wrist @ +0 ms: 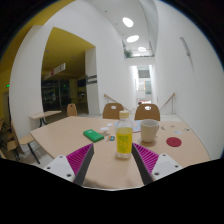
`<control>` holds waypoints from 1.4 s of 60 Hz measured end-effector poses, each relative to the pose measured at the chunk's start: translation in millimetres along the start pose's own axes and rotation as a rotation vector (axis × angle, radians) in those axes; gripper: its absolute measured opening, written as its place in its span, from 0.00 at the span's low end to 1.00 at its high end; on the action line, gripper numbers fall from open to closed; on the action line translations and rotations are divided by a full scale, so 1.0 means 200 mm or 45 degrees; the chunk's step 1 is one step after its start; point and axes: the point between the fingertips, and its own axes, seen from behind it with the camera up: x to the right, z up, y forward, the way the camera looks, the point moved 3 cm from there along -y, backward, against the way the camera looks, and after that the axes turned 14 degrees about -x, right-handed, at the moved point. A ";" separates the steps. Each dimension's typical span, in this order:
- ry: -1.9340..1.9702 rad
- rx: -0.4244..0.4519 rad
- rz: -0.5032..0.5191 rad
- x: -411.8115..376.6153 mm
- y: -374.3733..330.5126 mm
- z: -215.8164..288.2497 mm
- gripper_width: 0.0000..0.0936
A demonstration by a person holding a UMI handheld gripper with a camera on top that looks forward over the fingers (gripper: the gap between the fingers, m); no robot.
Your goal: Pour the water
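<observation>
From my remote seat, gripper view only. Far left: a small table (40,117) stands off by the yellow wall (62,50), well apart from the work surface. The round wooden table (60,135) fills the foreground. On it, left of centre, I log a flat green object (93,134), lying just beside the bottle and beyond the left finger; I cannot tell what it is. The left finger pad (79,158) is magenta and sits low in the view. Centre: the bottle (123,137) stands upright on the table, clear body with yellowish liquid and a white cap, just ahead of the fingers and in line with the gap between them. The gripper (112,160) is spread wide, nothing held, both fingers clear of the bottle with open space at either side. Right of the bottle, close to it but whether touching I cannot tell, a white cup (149,130) stands upright. The right finger pad (146,158) matches the left. Further right, a small red disc (174,142) lies flat near the table's edge. Two wooden chairs (146,110) stand beyond the table
</observation>
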 end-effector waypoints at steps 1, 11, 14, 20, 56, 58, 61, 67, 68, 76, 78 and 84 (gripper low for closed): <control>0.006 0.003 -0.018 0.03 0.00 0.01 0.89; 0.020 0.057 -0.189 0.29 0.13 0.10 0.89; 0.019 0.036 -0.213 0.32 0.24 0.11 0.89; 0.012 -0.016 -0.156 0.27 0.45 0.13 0.89; 0.268 -0.046 0.009 0.24 0.80 0.28 0.35; 0.366 -0.027 0.085 0.22 0.82 0.34 0.35; 0.511 0.024 0.198 0.20 0.81 0.44 0.35; 0.813 0.078 0.393 0.21 0.85 0.59 0.35; 0.878 0.070 0.403 0.21 0.85 0.61 0.35; 1.467 0.067 0.669 0.26 0.91 0.68 0.35; 1.609 0.059 0.775 0.26 0.91 0.70 0.35; 1.865 0.020 0.963 0.27 0.89 0.72 0.37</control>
